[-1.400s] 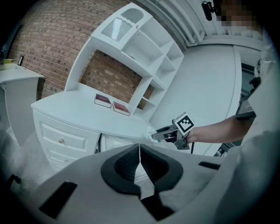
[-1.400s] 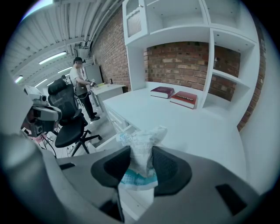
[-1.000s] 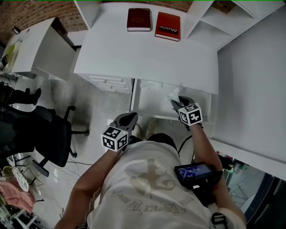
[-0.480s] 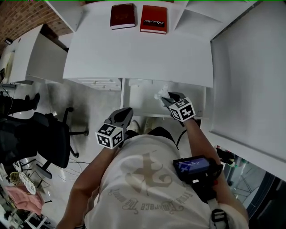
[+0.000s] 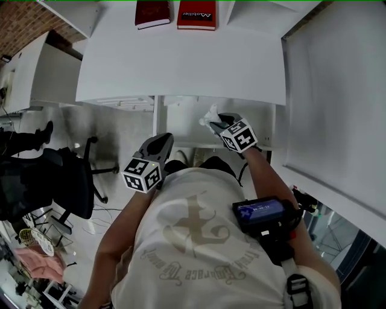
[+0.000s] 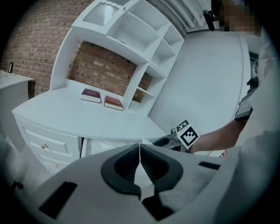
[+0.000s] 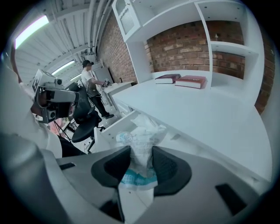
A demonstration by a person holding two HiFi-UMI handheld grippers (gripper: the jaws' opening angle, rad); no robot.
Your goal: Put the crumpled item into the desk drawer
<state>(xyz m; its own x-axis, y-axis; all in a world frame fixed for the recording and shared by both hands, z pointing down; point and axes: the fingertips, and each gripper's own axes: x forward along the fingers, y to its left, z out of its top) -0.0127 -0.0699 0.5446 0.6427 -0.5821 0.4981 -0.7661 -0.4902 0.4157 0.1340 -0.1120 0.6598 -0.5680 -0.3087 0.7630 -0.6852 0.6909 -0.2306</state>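
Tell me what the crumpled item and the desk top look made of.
Crumpled item: probably thin plastic film, perhaps a soft wrapper. It is semi-translucent white with teal print and has puckered creases.
Desk top: likely painted or laminated board. It is smooth, matte white, uniform, with no grain.

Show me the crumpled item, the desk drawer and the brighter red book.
crumpled item (image 7: 141, 135), right gripper view, its middle
desk drawer (image 5: 181, 121), head view, bare inside floor
brighter red book (image 5: 196, 15), head view, cover

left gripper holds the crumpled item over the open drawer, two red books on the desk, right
No: the right gripper holds the crumpled item, as the right gripper view shows; the left gripper is shut and empty. Over the open drawer, red books on the desk: correct.
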